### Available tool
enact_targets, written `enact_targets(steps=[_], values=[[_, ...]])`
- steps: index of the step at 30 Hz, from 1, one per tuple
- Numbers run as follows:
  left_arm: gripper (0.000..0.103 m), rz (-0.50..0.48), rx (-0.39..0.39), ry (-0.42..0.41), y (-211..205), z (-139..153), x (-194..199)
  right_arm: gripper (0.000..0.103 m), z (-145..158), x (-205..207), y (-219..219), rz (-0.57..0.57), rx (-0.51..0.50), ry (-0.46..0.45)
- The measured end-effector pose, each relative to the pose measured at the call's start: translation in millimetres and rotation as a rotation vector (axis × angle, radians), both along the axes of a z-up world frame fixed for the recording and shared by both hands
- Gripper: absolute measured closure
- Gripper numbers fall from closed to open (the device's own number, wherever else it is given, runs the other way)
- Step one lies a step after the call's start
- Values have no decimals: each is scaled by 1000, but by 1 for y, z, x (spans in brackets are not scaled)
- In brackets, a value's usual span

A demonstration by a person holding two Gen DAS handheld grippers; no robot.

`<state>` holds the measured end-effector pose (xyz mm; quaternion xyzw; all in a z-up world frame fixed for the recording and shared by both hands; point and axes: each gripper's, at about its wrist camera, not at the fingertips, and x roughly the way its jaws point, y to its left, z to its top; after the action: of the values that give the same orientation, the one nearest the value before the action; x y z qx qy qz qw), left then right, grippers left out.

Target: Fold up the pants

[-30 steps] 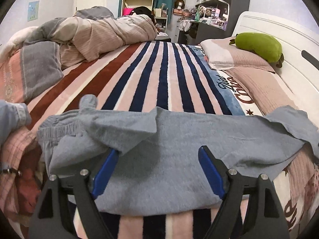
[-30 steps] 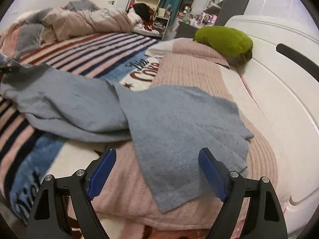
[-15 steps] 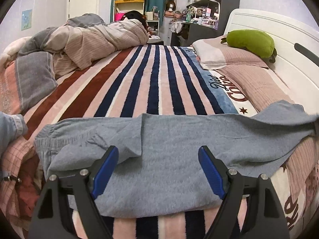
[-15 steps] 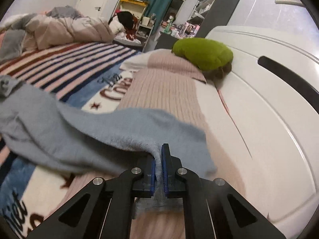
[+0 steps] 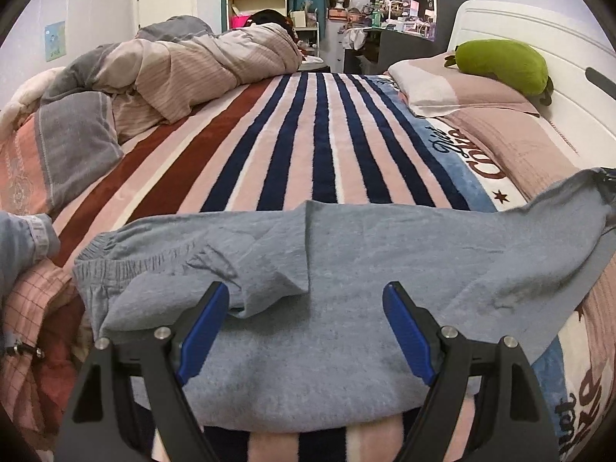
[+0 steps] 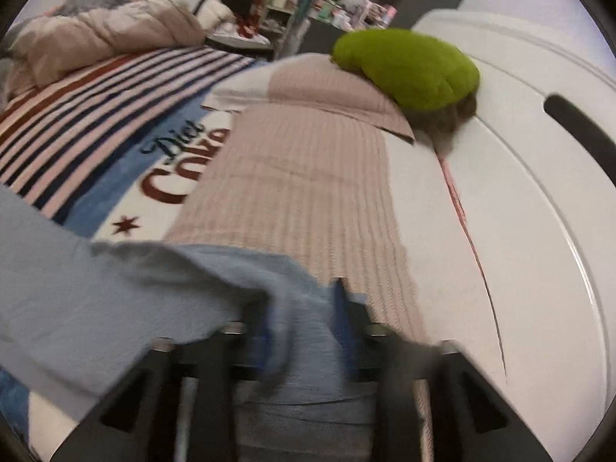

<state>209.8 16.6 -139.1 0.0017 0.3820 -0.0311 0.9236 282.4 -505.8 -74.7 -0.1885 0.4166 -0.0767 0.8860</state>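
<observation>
Grey-blue pants (image 5: 346,269) lie across the striped blanket (image 5: 308,134), waistband at the left, legs stretched to the right. My left gripper (image 5: 306,331) is open, its blue pads low over the hip part of the pants. In the blurred right wrist view my right gripper (image 6: 304,327) is shut on the leg end of the pants (image 6: 115,296), lifted over the pink ribbed pillow (image 6: 308,177). That held end shows at the right edge of the left wrist view (image 5: 593,196).
A bunched duvet (image 5: 173,65) lies at the far left. A green plush (image 5: 504,63) sits on the pillows by the white headboard (image 6: 519,192). Plaid and red clothes (image 5: 34,327) lie at the near left. Shelves and a desk stand behind the bed.
My right gripper shut on the leg end, then lifted and pulled it right, stretching the pants flatter. My left gripper stayed open over the hips.
</observation>
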Motion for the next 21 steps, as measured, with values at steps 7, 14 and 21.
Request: enact_targets(steps=[7,14,21], values=[[24,22,-12,-18,5,0,8,55,15,-7,-13,-7,74,-84],[24,8,-8,-41,3,9,-1,44,18,13,-18,-18,92,44],[23,17,-24,-5,26,7,-1,33,46,-58,22,112,292,-104]])
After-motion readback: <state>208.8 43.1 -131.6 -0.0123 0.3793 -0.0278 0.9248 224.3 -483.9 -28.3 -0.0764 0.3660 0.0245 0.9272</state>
